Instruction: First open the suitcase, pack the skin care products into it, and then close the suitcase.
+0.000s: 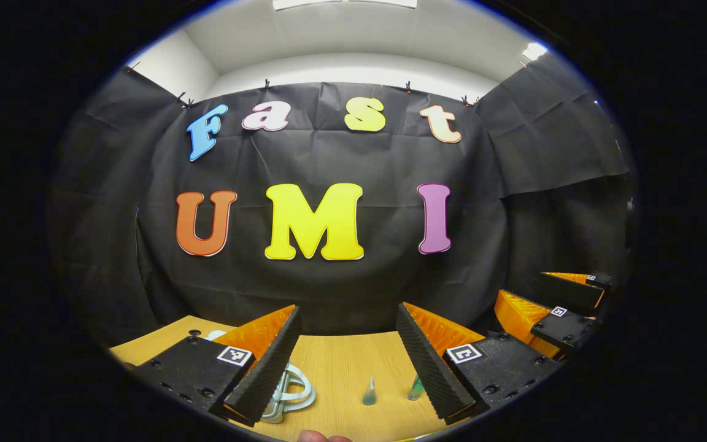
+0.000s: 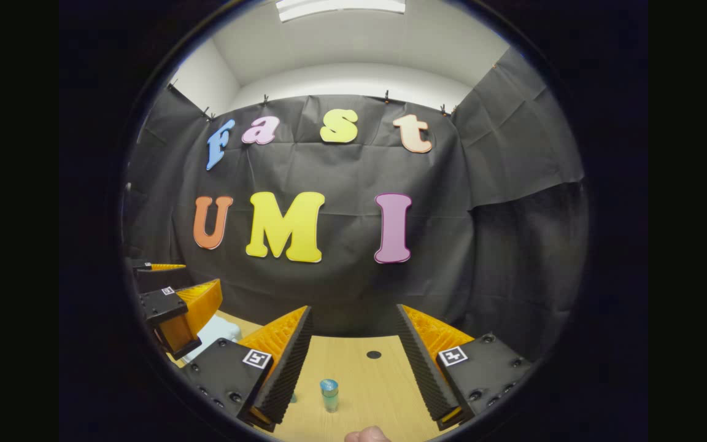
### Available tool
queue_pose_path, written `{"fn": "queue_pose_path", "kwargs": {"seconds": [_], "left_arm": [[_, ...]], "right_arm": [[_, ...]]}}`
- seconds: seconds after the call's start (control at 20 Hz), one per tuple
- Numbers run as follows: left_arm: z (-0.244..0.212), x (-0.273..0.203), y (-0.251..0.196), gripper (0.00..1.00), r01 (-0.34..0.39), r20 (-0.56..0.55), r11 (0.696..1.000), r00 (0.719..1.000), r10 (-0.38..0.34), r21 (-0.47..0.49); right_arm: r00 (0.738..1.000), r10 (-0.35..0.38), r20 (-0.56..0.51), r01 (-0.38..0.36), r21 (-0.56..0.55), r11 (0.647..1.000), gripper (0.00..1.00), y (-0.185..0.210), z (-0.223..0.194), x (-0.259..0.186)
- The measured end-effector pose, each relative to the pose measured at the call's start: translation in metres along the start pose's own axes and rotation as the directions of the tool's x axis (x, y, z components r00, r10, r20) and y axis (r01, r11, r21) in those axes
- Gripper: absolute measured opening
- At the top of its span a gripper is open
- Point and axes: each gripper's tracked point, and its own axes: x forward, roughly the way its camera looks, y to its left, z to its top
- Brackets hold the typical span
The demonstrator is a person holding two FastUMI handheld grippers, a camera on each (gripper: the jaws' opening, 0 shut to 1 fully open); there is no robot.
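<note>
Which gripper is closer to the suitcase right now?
Left. The suitcase handle lies beside the left gripper, by its own finger. From the right gripper, the suitcase sits off to the side, beyond the left gripper.

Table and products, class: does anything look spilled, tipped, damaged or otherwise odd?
Nothing stands out. A small bottle stands upright on the table, apart from the open right gripper. The left gripper is open too, with two small tubes beyond it. No spill shows.
</note>
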Motion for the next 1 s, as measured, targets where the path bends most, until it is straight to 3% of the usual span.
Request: {"fn": "queue_pose_path", "kwargs": {"seconds": [0.4, 0.75, 1.0], "left_arm": [[-0.003, -0.002, 0.013, 0.99, -0.047, -0.003, 0.999, 0.999, 0.047, -0.004], [-0.029, -0.004, 0.014, 0.99, -0.04, -0.08, 0.999, 0.996, 0.04, 0.002], [-0.067, -0.002, 0.044, 1.0, -0.05, -0.151, 0.996, 0.987, 0.062, 0.08]], "right_arm": [[0.999, 0.038, -0.014, -0.038, 0.01, 0.999, 0.8, 0.011, -0.003, 0.006], [0.998, 0.046, -0.031, -0.047, -0.011, 0.999, 0.8, 0.006, -0.006, 0.002], [0.997, 0.061, -0.053, -0.063, -0.044, 0.997, 0.8, -0.001, -0.016, -0.002]]}}
